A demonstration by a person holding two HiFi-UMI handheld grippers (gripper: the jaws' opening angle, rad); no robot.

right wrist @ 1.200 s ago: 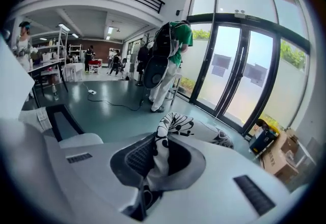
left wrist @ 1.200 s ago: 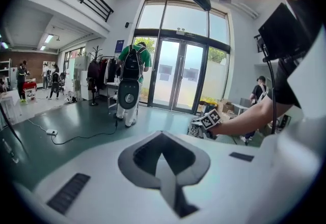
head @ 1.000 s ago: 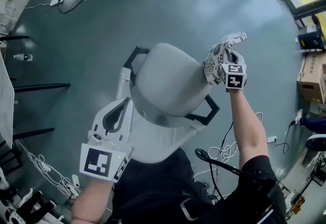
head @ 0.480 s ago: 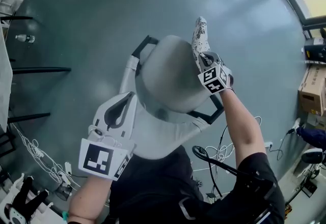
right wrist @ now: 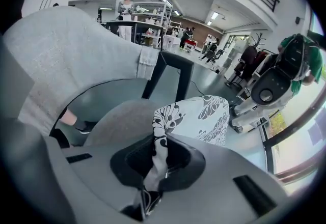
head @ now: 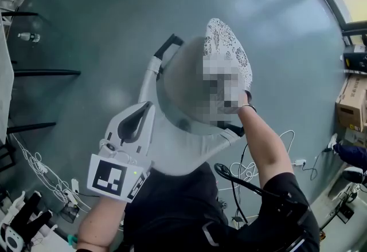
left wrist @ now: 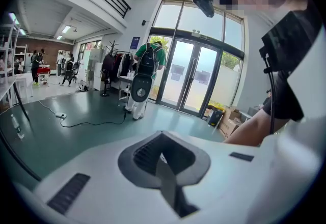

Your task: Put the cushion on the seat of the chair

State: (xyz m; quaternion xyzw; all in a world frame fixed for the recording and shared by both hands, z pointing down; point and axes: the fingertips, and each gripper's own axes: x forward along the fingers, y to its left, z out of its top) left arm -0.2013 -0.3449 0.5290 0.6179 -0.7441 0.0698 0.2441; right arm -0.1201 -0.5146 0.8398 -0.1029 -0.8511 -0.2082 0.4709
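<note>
The grey chair seat (head: 183, 87) lies below me, its light grey backrest (head: 178, 150) toward my body. A white cushion with a black floral print (head: 228, 50) hangs over the seat's right side, tilted. My right gripper (right wrist: 157, 159) is shut on an edge of the cushion (right wrist: 198, 116), whose fabric runs down between the jaws. In the head view a mosaic patch hides that gripper. My left gripper (head: 143, 109) hovers beside the backrest's left edge, jaws together with nothing between them (left wrist: 164, 172).
Black armrests (head: 168, 46) stick out on both sides of the chair. Cables (head: 246, 170) trail on the green floor near my feet. Cardboard boxes (head: 351, 96) stand at the right and black table legs (head: 46, 73) at the left. Glass doors (left wrist: 191, 83) stand beyond.
My right gripper has swung the cushion from beside the chair's right side to over the seat and rolled it, so its printed face now shows. The left gripper has shifted only slightly.
</note>
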